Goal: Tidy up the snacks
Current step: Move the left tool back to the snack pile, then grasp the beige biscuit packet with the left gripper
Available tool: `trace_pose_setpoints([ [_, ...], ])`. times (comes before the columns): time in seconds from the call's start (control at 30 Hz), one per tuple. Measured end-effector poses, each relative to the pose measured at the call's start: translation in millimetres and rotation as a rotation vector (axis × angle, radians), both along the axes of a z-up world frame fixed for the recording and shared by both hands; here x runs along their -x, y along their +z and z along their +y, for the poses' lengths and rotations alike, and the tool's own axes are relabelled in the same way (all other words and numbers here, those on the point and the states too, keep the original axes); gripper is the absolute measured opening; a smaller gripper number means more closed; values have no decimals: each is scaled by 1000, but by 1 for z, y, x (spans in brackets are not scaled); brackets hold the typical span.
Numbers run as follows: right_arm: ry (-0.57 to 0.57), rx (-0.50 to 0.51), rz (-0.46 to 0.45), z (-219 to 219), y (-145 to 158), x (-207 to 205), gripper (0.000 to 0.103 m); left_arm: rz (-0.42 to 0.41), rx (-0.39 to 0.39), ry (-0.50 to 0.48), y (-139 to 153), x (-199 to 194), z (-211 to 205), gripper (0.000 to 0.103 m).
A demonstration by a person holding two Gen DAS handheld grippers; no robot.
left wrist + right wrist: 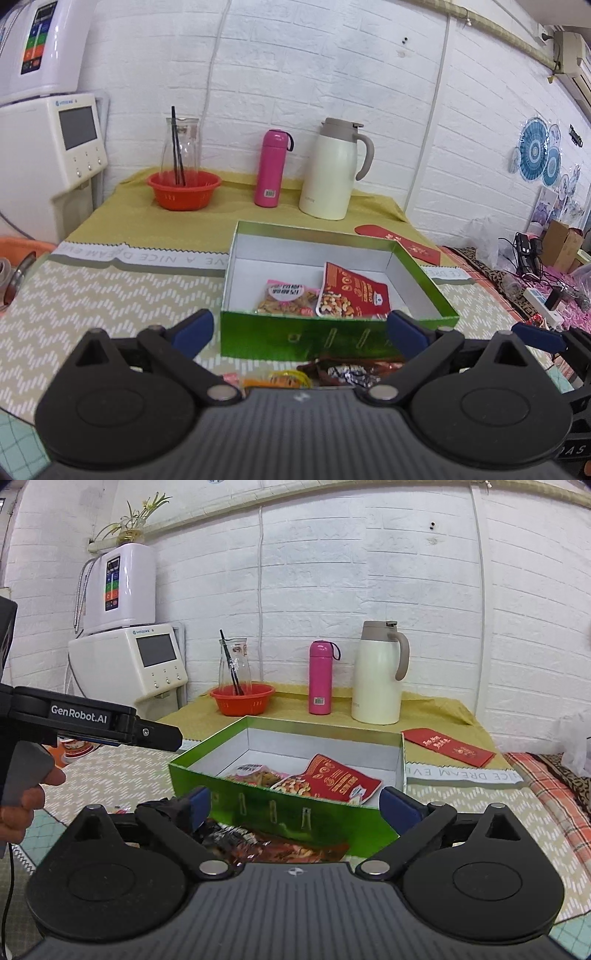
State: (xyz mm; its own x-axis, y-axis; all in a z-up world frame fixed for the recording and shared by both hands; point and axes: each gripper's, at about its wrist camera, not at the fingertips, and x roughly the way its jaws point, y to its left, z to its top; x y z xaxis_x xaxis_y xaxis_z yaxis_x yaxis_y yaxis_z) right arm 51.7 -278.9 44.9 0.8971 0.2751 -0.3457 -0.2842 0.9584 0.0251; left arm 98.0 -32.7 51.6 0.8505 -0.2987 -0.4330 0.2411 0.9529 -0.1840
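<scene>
A green box [295, 339] with a white inside stands on the patterned mat; it also shows in the right wrist view [280, 812]. In it lie a red nut packet [354, 291] [340, 775] and a pink-topped snack packet [286, 297] [255, 773]. Several loose snack packets [340, 371] [266, 843] lie on the mat in front of the box, under both grippers. My left gripper [299, 330] is open and empty, just before the box's near wall. My right gripper [295, 806] is open and empty at the box's near corner.
At the back stand an orange bowl [183, 190] with a glass carafe, a pink flask [270, 168] and a cream thermos jug [332, 170]. Red envelopes [399, 242] lie right of the box. A white appliance [48, 147] stands at the left. The other gripper's body [92, 720] is at left.
</scene>
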Motion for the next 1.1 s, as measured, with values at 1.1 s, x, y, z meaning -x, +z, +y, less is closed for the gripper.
trace_pose_setpoints([
  [1.1, 20, 83, 222, 13, -77, 47, 82, 268, 88, -296, -80, 28, -43, 95],
])
